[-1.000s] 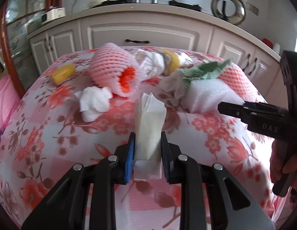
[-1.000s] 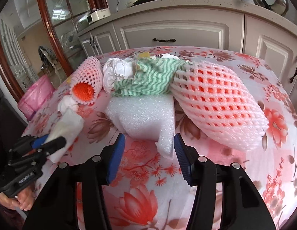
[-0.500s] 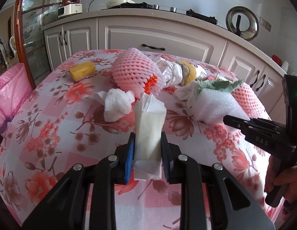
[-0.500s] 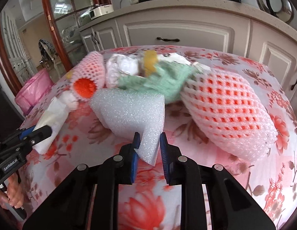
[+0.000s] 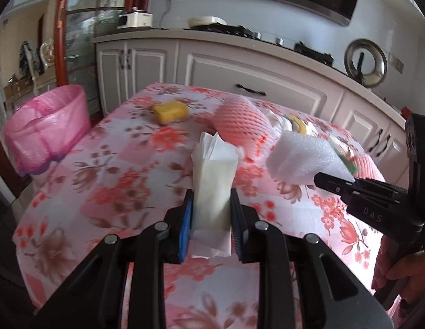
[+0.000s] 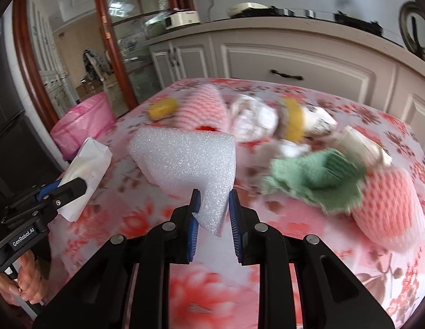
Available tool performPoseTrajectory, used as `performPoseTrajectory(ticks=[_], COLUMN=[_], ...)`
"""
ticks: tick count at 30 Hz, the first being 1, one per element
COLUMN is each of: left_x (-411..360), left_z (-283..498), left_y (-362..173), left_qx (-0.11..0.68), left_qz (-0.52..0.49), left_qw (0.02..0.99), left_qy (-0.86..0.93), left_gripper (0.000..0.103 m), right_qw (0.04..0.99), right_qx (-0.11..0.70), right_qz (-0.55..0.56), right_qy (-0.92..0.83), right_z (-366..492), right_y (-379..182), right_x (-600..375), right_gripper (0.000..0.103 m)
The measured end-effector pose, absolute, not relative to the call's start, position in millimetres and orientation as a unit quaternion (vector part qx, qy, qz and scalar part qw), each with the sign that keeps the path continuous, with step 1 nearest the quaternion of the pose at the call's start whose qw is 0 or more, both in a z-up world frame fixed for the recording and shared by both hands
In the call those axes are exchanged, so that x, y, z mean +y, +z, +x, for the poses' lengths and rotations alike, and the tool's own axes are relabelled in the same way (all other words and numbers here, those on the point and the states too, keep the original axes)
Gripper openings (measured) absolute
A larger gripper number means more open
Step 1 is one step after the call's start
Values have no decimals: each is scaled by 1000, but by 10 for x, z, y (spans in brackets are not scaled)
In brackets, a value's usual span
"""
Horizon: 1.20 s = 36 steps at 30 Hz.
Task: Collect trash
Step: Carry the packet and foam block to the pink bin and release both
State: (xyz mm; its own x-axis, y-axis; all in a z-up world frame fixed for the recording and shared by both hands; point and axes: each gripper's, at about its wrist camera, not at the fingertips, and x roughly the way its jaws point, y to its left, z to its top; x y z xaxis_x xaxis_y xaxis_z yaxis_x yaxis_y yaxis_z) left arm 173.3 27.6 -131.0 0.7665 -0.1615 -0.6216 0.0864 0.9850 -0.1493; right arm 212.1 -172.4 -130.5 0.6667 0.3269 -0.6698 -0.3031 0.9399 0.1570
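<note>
We hold a folded white tissue (image 5: 212, 189) clamped in our left tool (image 5: 211, 219), marked "GenRobot.AI", and a white foam piece (image 6: 190, 161) clamped in our right tool (image 6: 212, 213), marked "DAS", both above the floral counter (image 5: 116, 186).

I count two grippers in my views — the left gripper (image 5: 211, 213) and the right gripper (image 6: 212, 216). One white paper packet (image 5: 213, 170). One white foam piece (image 6: 190, 161). Two pink foam fruit nets: the first net (image 6: 204, 109) near the far side of the table, the second net (image 6: 387, 203) at the right. One yellow sponge block (image 5: 171, 111). One green cloth (image 6: 316, 181). One crumpled white wad (image 6: 253, 118) — too blurred for me to split further. One pink-lined bin (image 5: 45, 128). One floral-covered table (image 5: 102, 181).
</note>
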Motion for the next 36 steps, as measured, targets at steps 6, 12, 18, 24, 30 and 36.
performPoseTrajectory(ticks=[6,12,18,24,30,36], left_x=[604,973,1470,1931,2362,2877], left_z=[1576,1476,1474,1607,1860,2319], left_y=[-1174,-1120,-990,-839,-686,-618], left_qx=[317,305,291,278,269,271], left_qz=[-71,-87,-107,-109,-111,-120], left_qw=[945,948,950,951,949,945], left_qy=[-40,-7,42,84,118,140], left_gripper=[25,25,25,25,26,26], right_qw=[909,903,897,887,878,863], right_qx=[363,357,345,333,326,340], right_qz=[-5,-28,-41,-47,-48,-40], right_qy=[206,237,275,318,347,372], right_z=[2049,2082,2249,2537,2911,3383], right_y=[-1185,-1072,-933,-769,-613,-557], right_x=[-1251,-800,-304,274,822,1343], right_gripper=[22,22,22,22,22,22])
